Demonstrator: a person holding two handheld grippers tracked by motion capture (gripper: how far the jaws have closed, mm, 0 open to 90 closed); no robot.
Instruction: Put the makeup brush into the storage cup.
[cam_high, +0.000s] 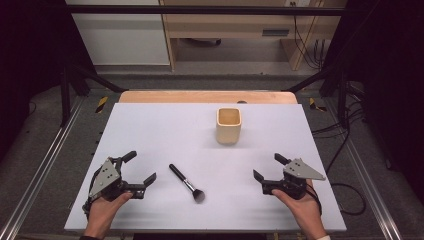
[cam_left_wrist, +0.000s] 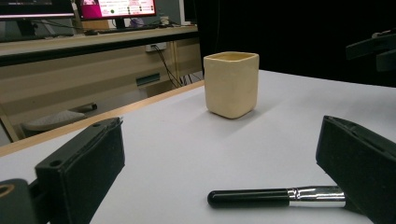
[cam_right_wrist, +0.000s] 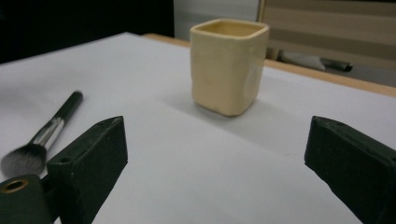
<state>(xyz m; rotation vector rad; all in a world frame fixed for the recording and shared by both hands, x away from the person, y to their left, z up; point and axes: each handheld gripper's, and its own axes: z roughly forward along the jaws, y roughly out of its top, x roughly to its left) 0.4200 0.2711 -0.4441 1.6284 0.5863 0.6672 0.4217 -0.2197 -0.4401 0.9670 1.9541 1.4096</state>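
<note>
A cream square cup (cam_high: 229, 125) stands upright toward the back of the white table (cam_high: 165, 130); it is also in the left gripper view (cam_left_wrist: 231, 83) and the right gripper view (cam_right_wrist: 229, 65). A makeup brush with a black handle, silver ferrule and dark bristles (cam_high: 186, 182) lies flat between the hands, bristles toward the front. My left gripper (cam_high: 139, 166) rests open at front left, nothing between its jaws; the brush handle (cam_left_wrist: 275, 197) lies just ahead of it. My right gripper (cam_high: 269, 167) rests open at front right, the brush (cam_right_wrist: 42, 135) off to its left.
A wooden strip (cam_high: 207, 96) borders the table's far edge. Beyond it stand a bench and cabinets (cam_high: 225, 30). Metal rails (cam_high: 45, 165) run along both sides, and cables (cam_high: 345, 145) lie on the floor to the right.
</note>
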